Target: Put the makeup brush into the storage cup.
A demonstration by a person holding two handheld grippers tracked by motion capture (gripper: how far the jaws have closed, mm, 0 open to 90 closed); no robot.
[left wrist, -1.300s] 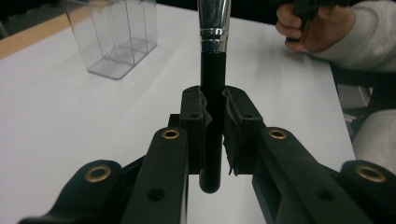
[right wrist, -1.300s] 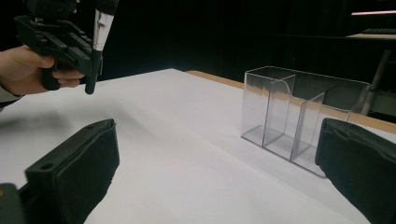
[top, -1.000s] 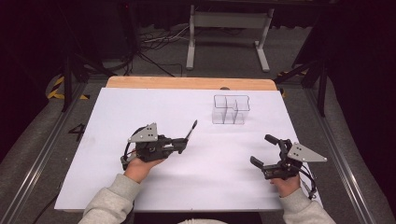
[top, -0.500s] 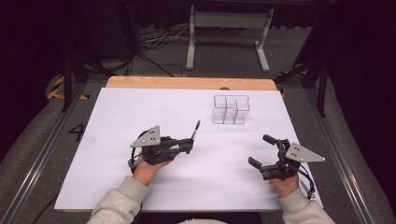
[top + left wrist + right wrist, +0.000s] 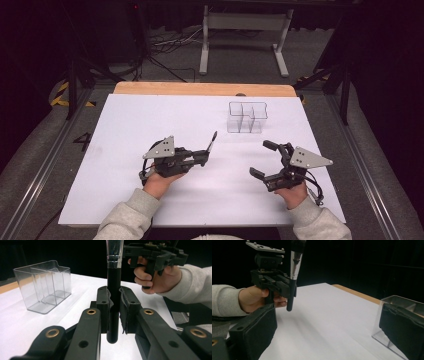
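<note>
On the white table (image 5: 125,150), which carries a clear plastic organizer (image 5: 247,117) toward its far right, the work in hand looks like carrying a makeup brush (image 5: 212,142) over to that divided box. The left gripper (image 5: 202,157) has its jaws pinched on the black handle of the brush, low on its length, and holds it clear of the surface, well short of the organizer. The right gripper (image 5: 262,159) hovers just in front of the box with jaws spread wide and nothing between them. The brush stands near upright, long axis vertical with a slight lean, bristle end up and butt end down. Next, I judge, the butt must be lined up over one compartment and lowered in.
</note>
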